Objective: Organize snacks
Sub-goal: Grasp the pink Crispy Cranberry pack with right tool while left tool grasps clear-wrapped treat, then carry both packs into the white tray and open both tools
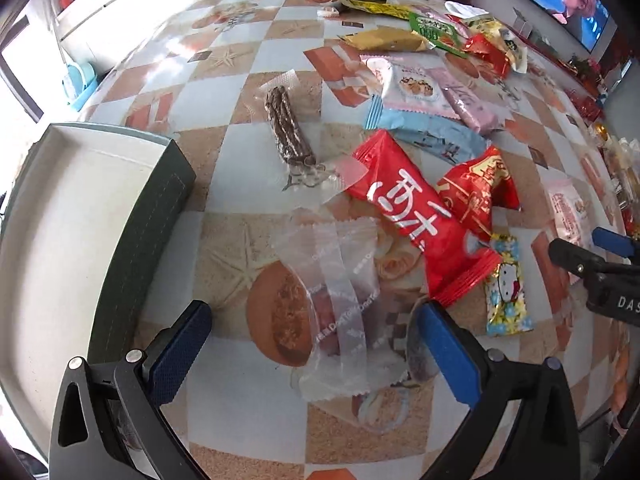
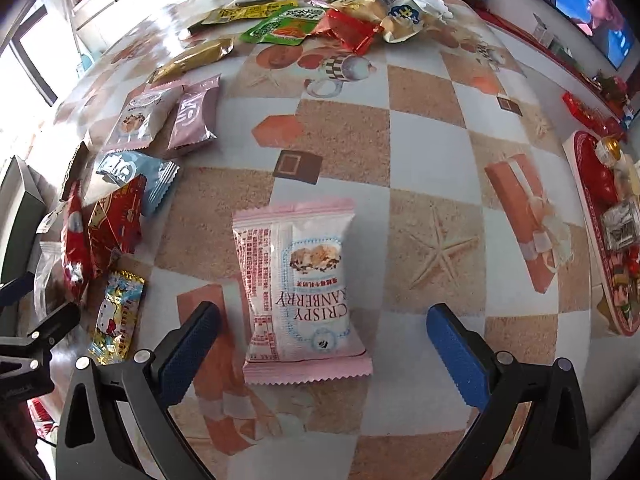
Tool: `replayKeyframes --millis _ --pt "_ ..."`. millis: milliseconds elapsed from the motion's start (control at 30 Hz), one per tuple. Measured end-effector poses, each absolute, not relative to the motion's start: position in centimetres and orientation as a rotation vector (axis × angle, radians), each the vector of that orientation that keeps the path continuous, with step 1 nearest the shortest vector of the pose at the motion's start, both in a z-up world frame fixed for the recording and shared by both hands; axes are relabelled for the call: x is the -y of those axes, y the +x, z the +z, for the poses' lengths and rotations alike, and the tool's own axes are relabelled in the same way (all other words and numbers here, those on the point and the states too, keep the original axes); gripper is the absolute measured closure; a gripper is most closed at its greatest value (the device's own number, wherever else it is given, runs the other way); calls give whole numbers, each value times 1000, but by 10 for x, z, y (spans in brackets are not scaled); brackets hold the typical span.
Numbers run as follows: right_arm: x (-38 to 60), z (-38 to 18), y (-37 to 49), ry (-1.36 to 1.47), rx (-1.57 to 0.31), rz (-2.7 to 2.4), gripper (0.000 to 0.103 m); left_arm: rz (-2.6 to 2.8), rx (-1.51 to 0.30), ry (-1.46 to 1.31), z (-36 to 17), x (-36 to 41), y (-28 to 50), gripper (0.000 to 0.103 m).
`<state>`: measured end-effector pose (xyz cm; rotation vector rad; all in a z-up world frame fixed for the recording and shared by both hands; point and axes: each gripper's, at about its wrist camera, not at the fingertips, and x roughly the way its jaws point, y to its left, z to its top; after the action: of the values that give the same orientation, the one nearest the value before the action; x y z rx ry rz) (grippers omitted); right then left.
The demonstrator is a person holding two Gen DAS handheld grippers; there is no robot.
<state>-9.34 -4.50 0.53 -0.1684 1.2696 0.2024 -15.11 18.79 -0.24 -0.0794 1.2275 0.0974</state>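
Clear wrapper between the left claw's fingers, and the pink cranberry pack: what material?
Clear wrapper: thin see-through plastic film, glossy; the tablecloth print shows through and its end seals are crimped. Pink cranberry pack: looks like printed plastic film, soft sheen, with zigzag-cut sealed ends; a foil lining can't be told.

On the tabletop (image 1: 240, 420), a clear-wrapped pastry (image 1: 320, 320) lies between the left tongs (image 1: 316, 344), with a box (image 1: 80, 220) to its left and a chocolate stick (image 1: 290, 126) behind. A cranberry crisp packet (image 2: 304, 300) lies apart, right of the Hello Kitty candy (image 2: 116, 316).
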Motion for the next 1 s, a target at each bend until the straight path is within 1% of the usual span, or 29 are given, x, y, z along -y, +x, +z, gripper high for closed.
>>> replayKeyframes --millis 200,267,333,367,400,433,467,500,533,567,600,733,1000 --pt "43 5 -89 -176 -1263 213 0 70 -1137 -59 -5 -189 -162 0" --pt "36 5 -85 -187 -1269 222 0 71 -1150 -59 -5 -189 -164 0" --pt "30 7 -85 -199 -1270 233 3 71 -1174 -61 -4 -187 -163 1" --pt "26 9 -84 -204 -1264 238 14 64 -1180 -59 -3 -185 -163 3" --pt "24 15 -87 -210 -1255 246 33 56 -1175 -51 -1 -181 -163 10" --pt "23 18 -88 -209 -1252 253 45 43 -1171 -43 1 -178 -164 14" --pt "22 20 -89 -210 -1255 252 61 28 -1165 -34 4 -174 -165 23" --pt "23 20 -91 -205 -1258 254 61 19 -1158 -27 6 -172 -167 37" --pt "23 20 -92 -207 -1253 255 61 10 -1150 -21 8 -169 -168 46" --pt "25 21 -95 -202 -1248 256 61 3 -1142 -15 10 -167 -168 68" --pt "27 21 -96 -182 -1248 261 61 -10 -1138 -18 11 -166 -168 72" --pt "37 28 -110 -73 -1253 321 61 -38 -1135 -63 13 -171 -173 72" --pt "37 49 -120 -7 -1240 370 61 -31 -1081 -112 34 -192 -194 72"
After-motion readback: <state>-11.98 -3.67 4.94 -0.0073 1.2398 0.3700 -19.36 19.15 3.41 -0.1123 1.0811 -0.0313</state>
